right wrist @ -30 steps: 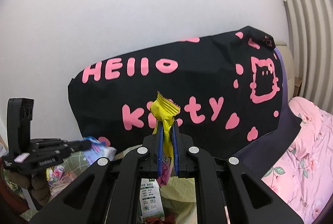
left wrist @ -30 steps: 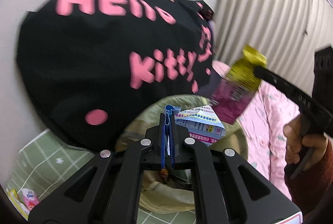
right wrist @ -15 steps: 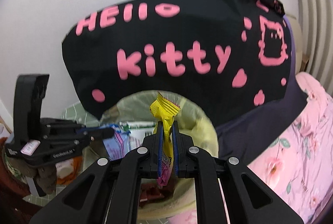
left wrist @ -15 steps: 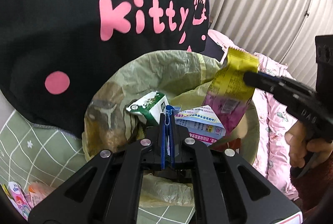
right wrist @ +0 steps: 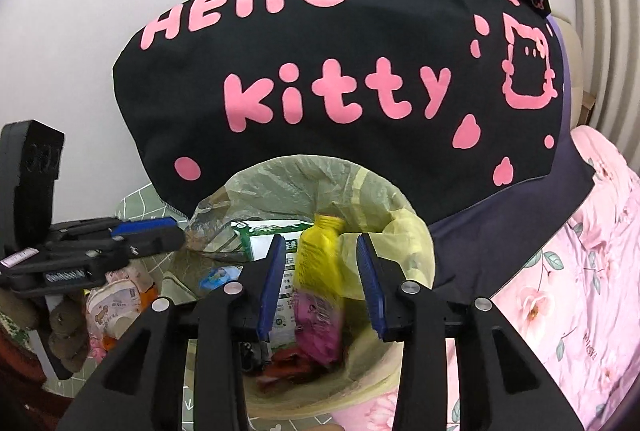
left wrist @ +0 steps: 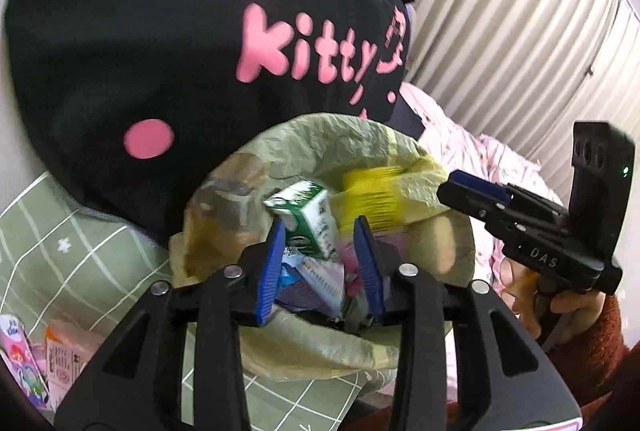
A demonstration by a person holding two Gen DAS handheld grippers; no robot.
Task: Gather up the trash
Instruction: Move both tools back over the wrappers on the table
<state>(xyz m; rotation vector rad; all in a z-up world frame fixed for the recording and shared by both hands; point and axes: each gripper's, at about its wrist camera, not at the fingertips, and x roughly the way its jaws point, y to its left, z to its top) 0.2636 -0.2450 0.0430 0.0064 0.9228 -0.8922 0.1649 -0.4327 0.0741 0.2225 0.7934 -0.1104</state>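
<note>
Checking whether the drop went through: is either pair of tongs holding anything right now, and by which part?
Nothing is held. The left tongs and right tongs are both open over the lined bin; the yellow-and-pink wrapper sits loose between the right tongs' blue pads.

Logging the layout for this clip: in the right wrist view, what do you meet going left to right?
Left gripper → bin holding yellow-and-pink wrapper → pink floral bedding.

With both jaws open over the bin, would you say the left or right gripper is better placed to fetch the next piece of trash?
Left, probably: the left gripper is nearer the snack packets lying on the green mat; the right gripper sits toward the pink bedding.
</note>
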